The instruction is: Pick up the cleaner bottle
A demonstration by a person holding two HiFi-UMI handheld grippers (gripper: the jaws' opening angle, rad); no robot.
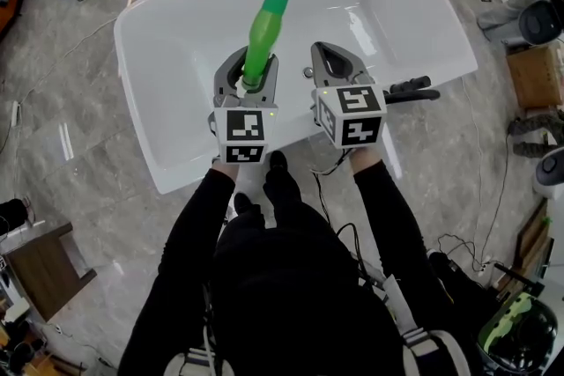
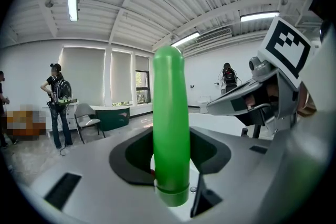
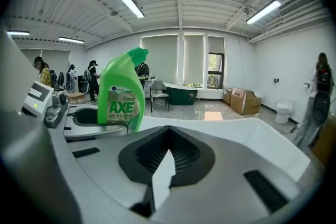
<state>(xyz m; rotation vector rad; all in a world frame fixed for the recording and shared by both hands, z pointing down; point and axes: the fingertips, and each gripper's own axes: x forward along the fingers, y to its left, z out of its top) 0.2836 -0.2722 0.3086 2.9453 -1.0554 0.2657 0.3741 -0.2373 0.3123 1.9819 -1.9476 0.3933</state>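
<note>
The green plastic cleaner bottle (image 1: 262, 35), upper middle of the frame, has a smooth, glossy skin and a shiny printed label (image 3: 122, 105). The white oval bathtub (image 1: 176, 57) behind it is smooth and glossy, like enamel or acrylic. The left gripper (image 1: 251, 66) and right gripper (image 1: 328, 57) have matt grey plastic shells with black ribbed pads (image 3: 186, 153), and the grey floor (image 1: 70, 145) at left looks like polished, faintly reflective stone.
</note>
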